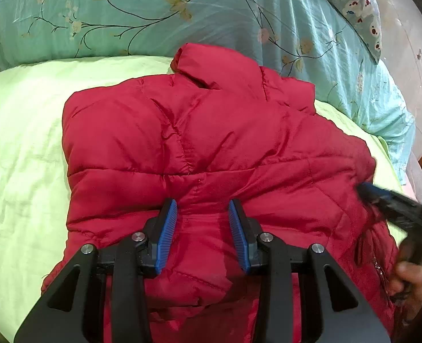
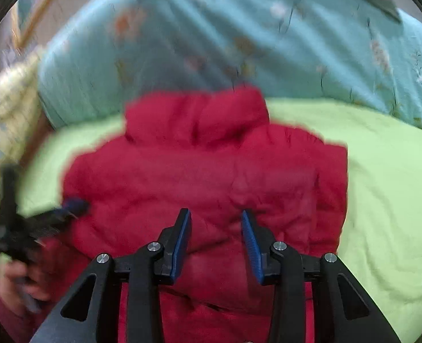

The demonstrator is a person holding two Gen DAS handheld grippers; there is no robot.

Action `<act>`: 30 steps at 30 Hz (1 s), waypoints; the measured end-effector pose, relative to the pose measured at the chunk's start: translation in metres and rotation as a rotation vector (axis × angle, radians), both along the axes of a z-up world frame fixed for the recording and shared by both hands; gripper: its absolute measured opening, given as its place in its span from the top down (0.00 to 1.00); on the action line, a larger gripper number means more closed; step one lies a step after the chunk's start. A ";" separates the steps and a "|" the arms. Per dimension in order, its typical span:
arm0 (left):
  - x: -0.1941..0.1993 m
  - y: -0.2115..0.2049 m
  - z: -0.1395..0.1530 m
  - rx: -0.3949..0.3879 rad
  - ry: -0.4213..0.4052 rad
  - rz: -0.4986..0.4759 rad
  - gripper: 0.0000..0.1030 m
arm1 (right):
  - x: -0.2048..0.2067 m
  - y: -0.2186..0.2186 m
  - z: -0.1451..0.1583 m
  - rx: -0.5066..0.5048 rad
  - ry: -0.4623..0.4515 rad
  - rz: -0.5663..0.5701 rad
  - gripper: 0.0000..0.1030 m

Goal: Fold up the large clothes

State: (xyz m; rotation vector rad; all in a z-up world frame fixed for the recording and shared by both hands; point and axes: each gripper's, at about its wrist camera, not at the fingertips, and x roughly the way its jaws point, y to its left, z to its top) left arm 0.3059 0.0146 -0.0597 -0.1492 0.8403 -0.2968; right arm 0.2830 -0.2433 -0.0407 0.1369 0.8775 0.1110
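Observation:
A red puffer jacket (image 1: 205,148) lies on the light green sheet (image 1: 19,148), collar toward the far side, sleeves folded in over the body. My left gripper (image 1: 203,207) is open just above its lower middle, holding nothing. My right gripper (image 2: 216,215) is open over the same jacket (image 2: 211,171), empty; that view is motion-blurred. The right gripper also shows at the jacket's right edge in the left wrist view (image 1: 365,190). The left gripper shows at the jacket's left edge in the right wrist view (image 2: 74,204).
A teal floral quilt (image 1: 154,14) lies bunched behind the jacket. A cartoon-print pillow (image 1: 359,8) sits at the far right. A yellow patterned cloth (image 2: 2,125) lies at the bed's left edge. The person's hand (image 1: 411,280) holds the right gripper's handle.

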 end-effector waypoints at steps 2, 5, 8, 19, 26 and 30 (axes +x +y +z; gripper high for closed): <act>-0.001 -0.001 0.000 0.020 -0.003 -0.013 0.65 | 0.005 -0.007 -0.020 -0.016 0.031 -0.030 0.63; -0.004 -0.003 0.004 0.044 0.000 -0.024 0.65 | 0.008 -0.014 -0.032 0.012 0.024 -0.036 0.63; -0.012 0.000 0.013 0.033 -0.008 -0.026 0.65 | 0.008 -0.015 -0.034 0.004 0.028 -0.040 0.63; -0.008 0.008 -0.002 0.058 0.026 0.006 0.65 | -0.005 -0.021 -0.016 0.064 0.017 -0.058 0.63; -0.013 0.009 0.002 0.043 0.021 0.003 0.65 | -0.006 -0.027 -0.029 0.029 0.061 -0.065 0.63; -0.023 0.018 0.004 0.022 0.016 0.003 0.65 | -0.003 -0.030 -0.034 0.051 0.069 -0.078 0.63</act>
